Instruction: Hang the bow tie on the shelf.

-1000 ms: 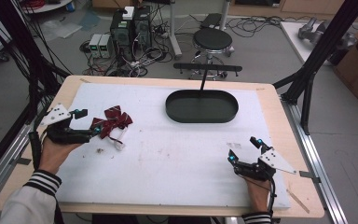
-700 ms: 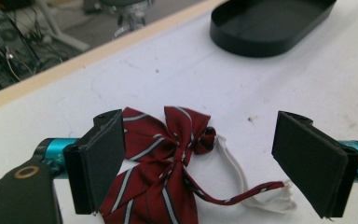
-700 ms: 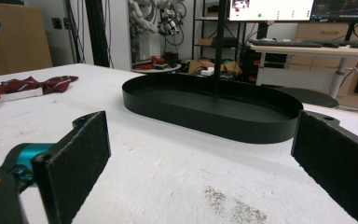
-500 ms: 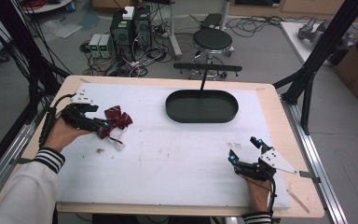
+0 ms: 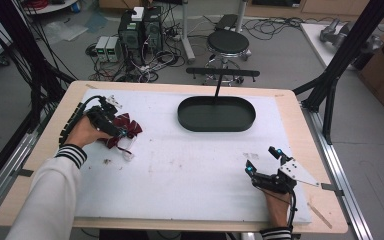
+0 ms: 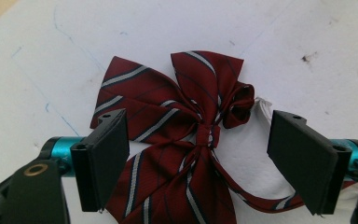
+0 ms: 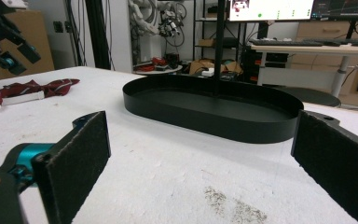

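Note:
A dark red striped bow tie [image 6: 182,140] with a white strap lies on the white mat at the left [image 5: 125,131]. My left gripper [image 5: 114,129] hovers just above it, open, its jaws spread to either side of the knot [image 6: 200,154]. My right gripper [image 5: 264,162] rests open near the front right of the mat, nothing between its jaws [image 7: 200,172]. A black oval tray [image 5: 216,114] sits at the back centre, and it stands empty ahead of the right gripper [image 7: 214,109]. The bow tie [image 7: 32,89] lies far left in the right gripper view.
The white mat [image 5: 190,165] covers most of the wooden table [image 5: 300,125]. A thin black stand [image 5: 221,75] rises behind the tray. Small dark specks [image 7: 235,210] mark the mat near the right gripper.
My left gripper has swung from beside the bow tie to over it, now pointing down with its jaws on either side of the bow. The right gripper has stayed put.

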`<action>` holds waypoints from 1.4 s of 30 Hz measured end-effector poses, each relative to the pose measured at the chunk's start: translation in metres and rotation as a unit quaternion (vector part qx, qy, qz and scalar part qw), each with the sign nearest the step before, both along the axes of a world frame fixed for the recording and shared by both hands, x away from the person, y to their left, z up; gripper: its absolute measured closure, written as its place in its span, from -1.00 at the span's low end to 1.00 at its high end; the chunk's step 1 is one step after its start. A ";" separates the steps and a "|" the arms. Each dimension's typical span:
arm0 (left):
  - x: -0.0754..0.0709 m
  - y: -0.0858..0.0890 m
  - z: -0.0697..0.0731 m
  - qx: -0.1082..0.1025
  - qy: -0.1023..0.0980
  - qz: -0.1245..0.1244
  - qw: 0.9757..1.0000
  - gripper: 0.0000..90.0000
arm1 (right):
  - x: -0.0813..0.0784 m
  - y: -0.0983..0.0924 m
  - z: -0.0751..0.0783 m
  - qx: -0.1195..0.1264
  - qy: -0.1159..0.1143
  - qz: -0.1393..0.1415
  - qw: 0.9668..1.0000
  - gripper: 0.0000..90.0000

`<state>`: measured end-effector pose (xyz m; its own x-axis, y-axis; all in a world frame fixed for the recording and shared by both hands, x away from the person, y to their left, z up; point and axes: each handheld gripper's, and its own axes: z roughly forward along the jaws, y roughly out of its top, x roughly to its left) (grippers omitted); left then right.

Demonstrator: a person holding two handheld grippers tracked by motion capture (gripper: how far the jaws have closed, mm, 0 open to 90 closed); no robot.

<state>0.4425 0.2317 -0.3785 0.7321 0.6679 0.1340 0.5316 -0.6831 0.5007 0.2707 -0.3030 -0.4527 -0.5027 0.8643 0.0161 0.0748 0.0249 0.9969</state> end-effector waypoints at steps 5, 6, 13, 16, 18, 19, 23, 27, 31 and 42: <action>-0.002 -0.004 0.002 0.004 -0.002 -0.005 1.000 -0.38 | 0.000 0.000 0.000 0.000 0.001 0.001 1.000 -0.92; -0.001 -0.003 0.001 0.006 -0.002 0.000 1.000 -0.39 | 0.000 0.000 0.000 -0.001 0.001 0.000 1.000 -0.92; 0.000 -0.002 -0.004 0.012 -0.011 0.002 1.000 -0.38 | 0.000 0.000 0.000 -0.004 -0.001 0.000 1.000 -0.92; 0.001 -0.002 -0.007 0.003 -0.004 -0.002 1.000 -0.31 | 0.000 0.000 0.000 -0.004 -0.001 0.000 1.000 -0.92; 0.002 -0.002 -0.010 -0.001 -0.003 -0.001 1.000 -0.31 | 0.000 0.000 0.000 -0.004 0.000 0.000 1.000 -0.92; 0.002 -0.002 -0.011 0.003 -0.001 -0.005 1.000 -0.30 | 0.000 0.001 0.000 -0.003 0.000 0.000 1.000 -0.92; 0.004 -0.002 -0.015 0.013 0.007 0.002 1.000 -0.24 | 0.000 0.000 0.000 -0.001 0.000 0.000 1.000 -0.92; 0.005 -0.004 -0.018 0.016 0.016 0.012 1.000 -0.10 | 0.000 0.000 0.000 -0.001 0.001 -0.001 1.000 -0.92; 0.007 -0.005 -0.022 0.031 0.030 0.019 0.999 -0.03 | 0.000 0.000 0.000 -0.001 0.000 0.000 1.000 -0.92; 0.010 -0.008 -0.021 0.056 0.042 0.020 0.997 0.20 | 0.001 0.000 0.000 -0.001 -0.001 -0.001 1.000 -0.92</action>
